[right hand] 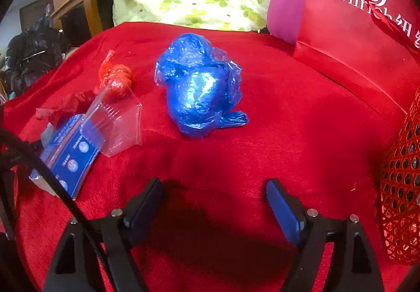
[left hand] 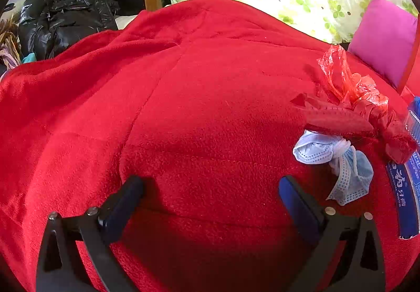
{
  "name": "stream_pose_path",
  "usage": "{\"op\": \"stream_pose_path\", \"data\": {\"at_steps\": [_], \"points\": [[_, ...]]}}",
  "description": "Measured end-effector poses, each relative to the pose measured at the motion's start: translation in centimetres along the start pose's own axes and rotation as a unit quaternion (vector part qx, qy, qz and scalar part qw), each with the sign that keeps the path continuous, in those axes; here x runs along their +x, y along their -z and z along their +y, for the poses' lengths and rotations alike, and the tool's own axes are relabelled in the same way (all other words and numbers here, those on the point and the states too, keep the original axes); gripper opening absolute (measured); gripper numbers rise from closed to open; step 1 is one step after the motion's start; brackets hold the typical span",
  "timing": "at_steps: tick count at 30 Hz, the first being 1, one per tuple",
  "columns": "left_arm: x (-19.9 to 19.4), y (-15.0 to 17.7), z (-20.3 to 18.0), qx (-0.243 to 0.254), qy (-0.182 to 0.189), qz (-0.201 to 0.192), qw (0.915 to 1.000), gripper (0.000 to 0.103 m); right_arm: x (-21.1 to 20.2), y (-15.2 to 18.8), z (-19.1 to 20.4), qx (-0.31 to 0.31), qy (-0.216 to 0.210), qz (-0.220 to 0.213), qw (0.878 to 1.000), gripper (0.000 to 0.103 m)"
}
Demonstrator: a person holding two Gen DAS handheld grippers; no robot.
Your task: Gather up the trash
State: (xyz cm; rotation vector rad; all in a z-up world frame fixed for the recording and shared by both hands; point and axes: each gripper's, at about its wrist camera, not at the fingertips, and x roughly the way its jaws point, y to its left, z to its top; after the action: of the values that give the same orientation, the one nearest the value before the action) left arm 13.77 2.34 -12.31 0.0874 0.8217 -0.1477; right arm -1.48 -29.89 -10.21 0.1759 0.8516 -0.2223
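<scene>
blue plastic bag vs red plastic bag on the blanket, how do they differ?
Colour: the blue plastic bag is shiny blue; the red plastic bag nearly matches the red blanket.
Size: the blue bag looks bulkier; the red one is a smaller knotted wad.
Neighbours: the blue bag sits alone; the red one lies against a clear plastic container.
Shared: both crumpled, both resting on the blanket, neither held.

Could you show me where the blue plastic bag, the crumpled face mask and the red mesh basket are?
blue plastic bag (right hand: 199, 87): right wrist view, on its shiny bulging middle.
crumpled face mask (left hand: 338, 160): left wrist view, on its knotted centre.
red mesh basket (right hand: 401, 181): right wrist view, on its netted side wall.
</scene>
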Motion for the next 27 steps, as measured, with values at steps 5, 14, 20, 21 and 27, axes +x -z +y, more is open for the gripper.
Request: {"op": "stream_pose_path", "data": {"at_steps": [5, 14, 20, 21, 27], "points": [[0.0, 0.0, 0.0, 0.0, 0.0, 0.0, 1.0, 0.103, 0.2, -0.2, 0.1, 0.002, -0.001, 0.001, 1.0, 0.085], [0.0, 0.0, 0.0, 0.0, 0.0, 0.0, 1.0, 0.103, 0.2, -0.5, -0.7, 0.022, -0.021, 0.008, 0.999, 0.085], [0.1, 0.0, 0.0, 0.0, 0.0, -0.001, 1.0, 0.103, 0.2, -1.0, -1.7, 0.058, -0.048, 0.018, 0.997, 0.085], [0.1, 0.0, 0.0, 0.0, 0.0, -0.001, 1.0, 0.103, 0.2, -1.1, -2.0, 0.068, -0.055, 0.02, 0.996, 0.085], [0.1, 0.1, 0.1, 0.0, 0.001, -0.001, 1.0, 0.103, 0.3, -1.1, -2.1, 0.077, -0.058, 0.022, 0.995, 0.085]]}}
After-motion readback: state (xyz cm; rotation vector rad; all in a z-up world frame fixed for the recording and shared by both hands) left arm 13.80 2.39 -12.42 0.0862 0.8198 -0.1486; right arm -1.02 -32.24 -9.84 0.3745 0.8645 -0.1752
